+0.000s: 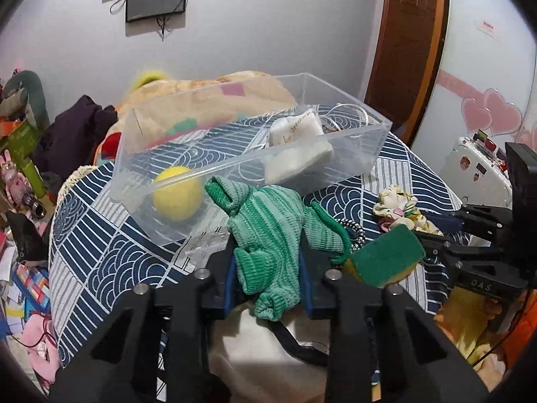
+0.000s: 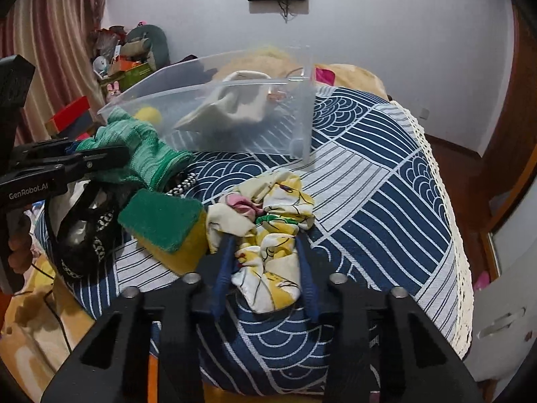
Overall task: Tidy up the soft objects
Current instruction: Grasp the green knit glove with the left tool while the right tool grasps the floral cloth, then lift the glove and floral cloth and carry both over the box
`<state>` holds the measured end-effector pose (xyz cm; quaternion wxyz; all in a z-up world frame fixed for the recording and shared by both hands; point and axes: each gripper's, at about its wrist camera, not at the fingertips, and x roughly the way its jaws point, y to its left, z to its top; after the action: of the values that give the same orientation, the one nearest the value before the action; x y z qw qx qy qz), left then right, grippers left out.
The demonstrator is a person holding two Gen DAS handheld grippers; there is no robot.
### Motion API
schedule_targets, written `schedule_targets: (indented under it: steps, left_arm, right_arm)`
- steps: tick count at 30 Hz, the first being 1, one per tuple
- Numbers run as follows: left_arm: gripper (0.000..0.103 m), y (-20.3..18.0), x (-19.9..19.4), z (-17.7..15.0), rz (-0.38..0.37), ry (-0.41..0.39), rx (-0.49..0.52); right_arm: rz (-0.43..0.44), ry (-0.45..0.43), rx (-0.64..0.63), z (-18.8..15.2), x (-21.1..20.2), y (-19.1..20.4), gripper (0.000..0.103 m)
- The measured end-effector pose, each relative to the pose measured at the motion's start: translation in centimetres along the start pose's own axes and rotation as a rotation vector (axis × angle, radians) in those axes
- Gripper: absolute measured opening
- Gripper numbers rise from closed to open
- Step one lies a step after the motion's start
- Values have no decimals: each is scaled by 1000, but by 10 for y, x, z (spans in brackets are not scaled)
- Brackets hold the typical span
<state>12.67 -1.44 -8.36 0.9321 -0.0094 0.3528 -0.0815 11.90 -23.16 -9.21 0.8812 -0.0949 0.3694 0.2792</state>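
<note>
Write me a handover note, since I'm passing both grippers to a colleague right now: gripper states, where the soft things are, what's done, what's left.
Left gripper: shut on the green cloth, lifted just in front of the clear bin.
Right gripper: fingers around the floral cloth on the bedspread; grip looks closed, but unconfirmed.
Done: yellow ball and white cloth are in the bin.
Left: green cloth, floral cloth, the sponge and the black-and-white band beside it.
</note>
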Motion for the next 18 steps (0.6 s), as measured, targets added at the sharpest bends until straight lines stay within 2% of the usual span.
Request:
schedule_targets:
  steps: [4, 12, 18]
  left_arm:
    - [24, -2, -14, 0, 4, -36, 7]
    - [24, 3, -46, 10, 3, -115, -17]
    - [24, 9, -66, 27, 13, -193, -32]
  right_arm:
    - [7, -12, 0, 1, -6, -5, 17]
    - [-8, -77, 8, 15, -24, -5, 16]
    - [-9, -168, 8, 41, -42, -1, 16]
